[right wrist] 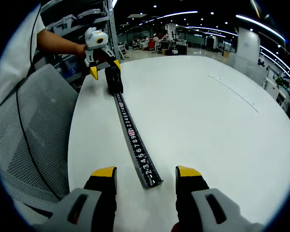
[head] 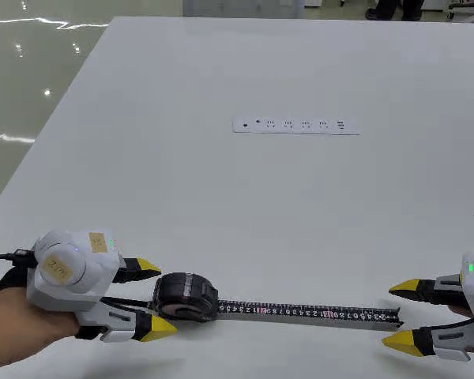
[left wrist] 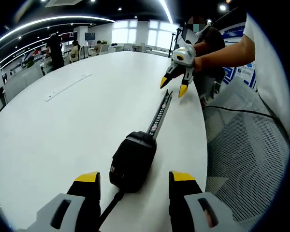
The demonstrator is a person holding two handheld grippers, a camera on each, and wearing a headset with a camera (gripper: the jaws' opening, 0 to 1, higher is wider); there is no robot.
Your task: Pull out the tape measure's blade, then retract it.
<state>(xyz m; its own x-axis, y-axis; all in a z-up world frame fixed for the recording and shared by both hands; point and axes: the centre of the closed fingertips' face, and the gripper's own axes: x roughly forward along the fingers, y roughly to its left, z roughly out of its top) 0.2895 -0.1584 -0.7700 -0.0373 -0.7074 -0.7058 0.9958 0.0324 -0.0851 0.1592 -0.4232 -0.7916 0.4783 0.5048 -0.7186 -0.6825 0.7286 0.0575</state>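
A black tape measure case (head: 186, 297) lies near the front edge of the white table (head: 268, 205), its dark blade (head: 308, 313) pulled out flat to the right. My left gripper (head: 156, 297) stands open just left of the case (left wrist: 133, 160), yellow tips either side of its rear end, not touching it. The blade's hooked end (right wrist: 152, 183) lies loose on the table just ahead of my right gripper (right wrist: 146, 172), which is open with nothing between its fingers. In the head view the right gripper (head: 401, 314) sits right of the blade tip.
A white power strip (head: 295, 125) is set flush in the table's middle. A mesh office chair (right wrist: 26, 125) stands by the near table edge. People and desks are far off in the background.
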